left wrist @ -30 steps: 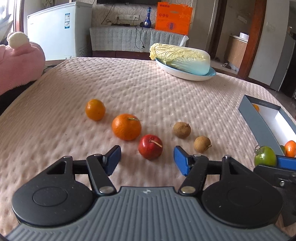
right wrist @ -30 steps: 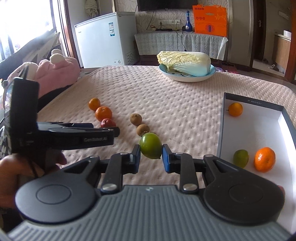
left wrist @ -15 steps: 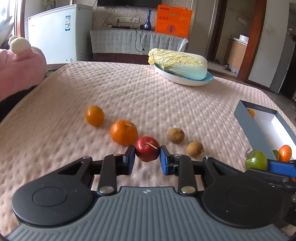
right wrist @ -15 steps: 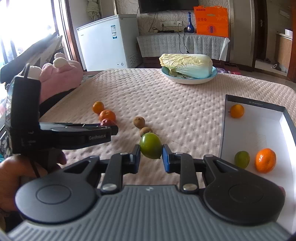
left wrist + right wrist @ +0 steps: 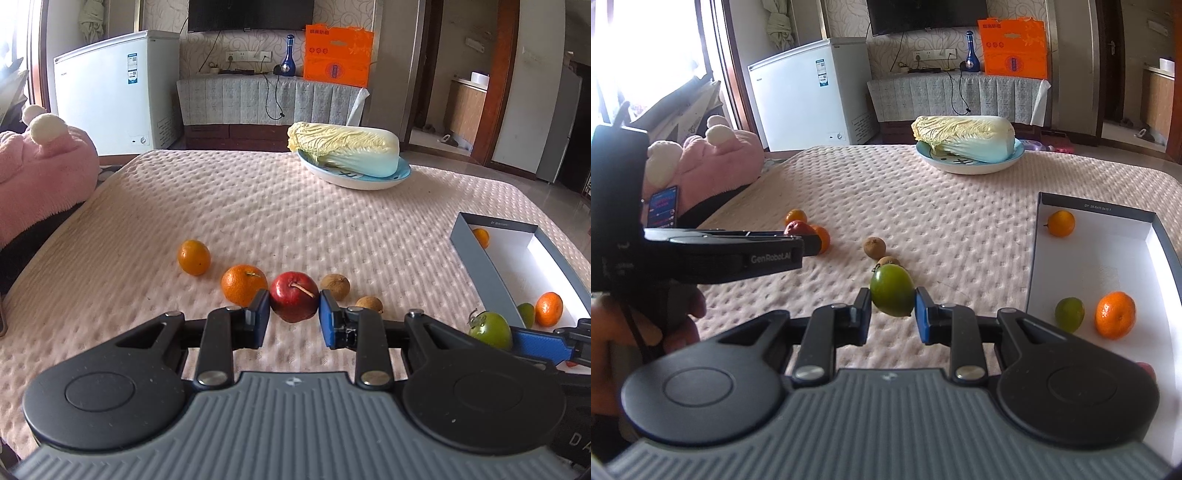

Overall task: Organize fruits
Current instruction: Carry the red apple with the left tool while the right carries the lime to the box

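Left gripper (image 5: 294, 319) clamps the red apple (image 5: 293, 301); right gripper (image 5: 892, 314) pinches the green fruit (image 5: 892, 295), possibly a tomato, box (image 5: 1095, 208) at two o'clock.

Soft daylight fills the room, coming from a window (image 5: 657, 55) far to the left of the fingers, blown out to pure white. Fruit ahead of the fingers casts only faint, short shadows on the tablecloth (image 5: 295, 206), whose bumps catch gentle highlights. The white box (image 5: 1108, 266) right of the fingers glares a little. Both views bend strongly at the edges; the fridge (image 5: 122, 88) leans. Everything looks sharp
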### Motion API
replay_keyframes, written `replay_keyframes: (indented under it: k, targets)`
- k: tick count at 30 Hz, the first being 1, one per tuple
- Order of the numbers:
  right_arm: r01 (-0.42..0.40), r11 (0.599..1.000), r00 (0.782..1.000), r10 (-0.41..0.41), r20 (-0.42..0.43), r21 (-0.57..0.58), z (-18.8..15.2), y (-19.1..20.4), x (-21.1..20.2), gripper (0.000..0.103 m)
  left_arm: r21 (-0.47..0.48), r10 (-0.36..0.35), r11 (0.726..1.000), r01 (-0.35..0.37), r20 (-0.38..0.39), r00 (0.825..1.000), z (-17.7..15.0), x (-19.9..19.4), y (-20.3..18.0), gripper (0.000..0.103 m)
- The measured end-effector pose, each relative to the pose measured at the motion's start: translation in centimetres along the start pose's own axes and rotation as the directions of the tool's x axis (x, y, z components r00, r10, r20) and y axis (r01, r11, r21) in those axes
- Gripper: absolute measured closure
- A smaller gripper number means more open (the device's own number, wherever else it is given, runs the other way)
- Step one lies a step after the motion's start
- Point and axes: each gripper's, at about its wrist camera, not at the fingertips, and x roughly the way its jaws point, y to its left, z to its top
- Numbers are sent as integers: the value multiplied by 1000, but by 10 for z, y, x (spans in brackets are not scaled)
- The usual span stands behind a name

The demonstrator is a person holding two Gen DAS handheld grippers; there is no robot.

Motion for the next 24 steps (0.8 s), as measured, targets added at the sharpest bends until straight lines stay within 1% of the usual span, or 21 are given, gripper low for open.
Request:
replay_keyframes:
  k: [3,15,24]
  targets:
    - [1,1000,1000,-1,4,4,-1,-4,-3,75,4,2,1000,-2,-4,1000,0,0,-5,70]
    - [0,1000,1000,0,8,19,-4,-20,-16,75,43,-34,998,34,-6,999,-2,2,-34,70]
    - [0,1000,1000,0,16,31,-8,-29,-26,75,47,-44,998,44,-6,999,-2,3,-44,70]
